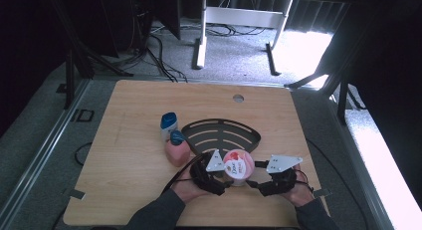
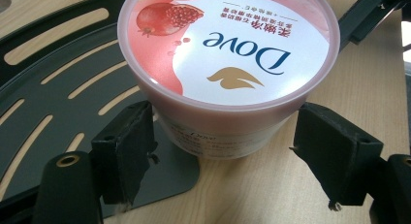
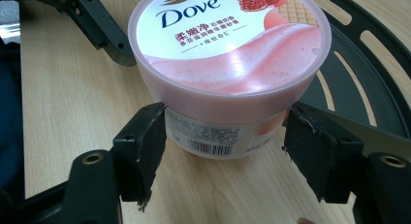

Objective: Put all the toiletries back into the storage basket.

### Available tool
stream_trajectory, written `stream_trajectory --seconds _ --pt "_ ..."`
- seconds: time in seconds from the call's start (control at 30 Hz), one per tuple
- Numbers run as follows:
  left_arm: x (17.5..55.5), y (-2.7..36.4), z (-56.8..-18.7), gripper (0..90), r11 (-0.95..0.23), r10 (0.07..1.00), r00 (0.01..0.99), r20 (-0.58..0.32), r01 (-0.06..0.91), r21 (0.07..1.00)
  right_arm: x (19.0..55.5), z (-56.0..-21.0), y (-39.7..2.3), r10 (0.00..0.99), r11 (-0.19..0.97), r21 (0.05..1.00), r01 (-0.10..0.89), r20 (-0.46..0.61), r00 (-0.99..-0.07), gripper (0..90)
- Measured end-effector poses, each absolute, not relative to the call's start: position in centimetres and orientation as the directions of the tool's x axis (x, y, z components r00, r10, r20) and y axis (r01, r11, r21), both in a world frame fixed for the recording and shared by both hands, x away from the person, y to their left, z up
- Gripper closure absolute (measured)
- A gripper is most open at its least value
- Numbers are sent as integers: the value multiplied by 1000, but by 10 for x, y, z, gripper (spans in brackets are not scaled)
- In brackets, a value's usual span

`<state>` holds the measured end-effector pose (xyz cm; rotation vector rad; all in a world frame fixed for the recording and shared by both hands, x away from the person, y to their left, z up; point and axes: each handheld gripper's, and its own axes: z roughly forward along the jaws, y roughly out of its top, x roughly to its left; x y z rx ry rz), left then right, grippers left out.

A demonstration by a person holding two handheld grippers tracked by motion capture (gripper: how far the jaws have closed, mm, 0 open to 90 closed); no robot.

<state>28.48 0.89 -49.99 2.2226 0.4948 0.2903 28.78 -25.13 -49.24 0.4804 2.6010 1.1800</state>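
Standing at the wooden table [image 1: 129, 140] — one black slotted rack [image 1: 221, 133], two bottles beside it: a blue-capped bottle [image 1: 168, 123] and a pink bottle [image 1: 177, 150]. One pink Dove tub [image 1: 238, 166] sits on the table at the rack's near edge, partly over its lip. Both grippers flank it: left gripper [image 2: 228, 151] jaws spread, pads either side of the tub wall, no clear contact; right gripper [image 3: 225, 146] likewise wide, its left pad about touching the label. Step looks like lining up a grasp. Next move calls for one gripper to close squarely below the lid rim — then lift.
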Motion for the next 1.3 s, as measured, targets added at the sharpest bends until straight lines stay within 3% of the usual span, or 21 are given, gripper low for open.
stream_trajectory --seconds 1.3 --pt "304 8 -487 232 -577 493 868 66 269 771 314 -483 -248 402 605 774 188 -92 -911 312"
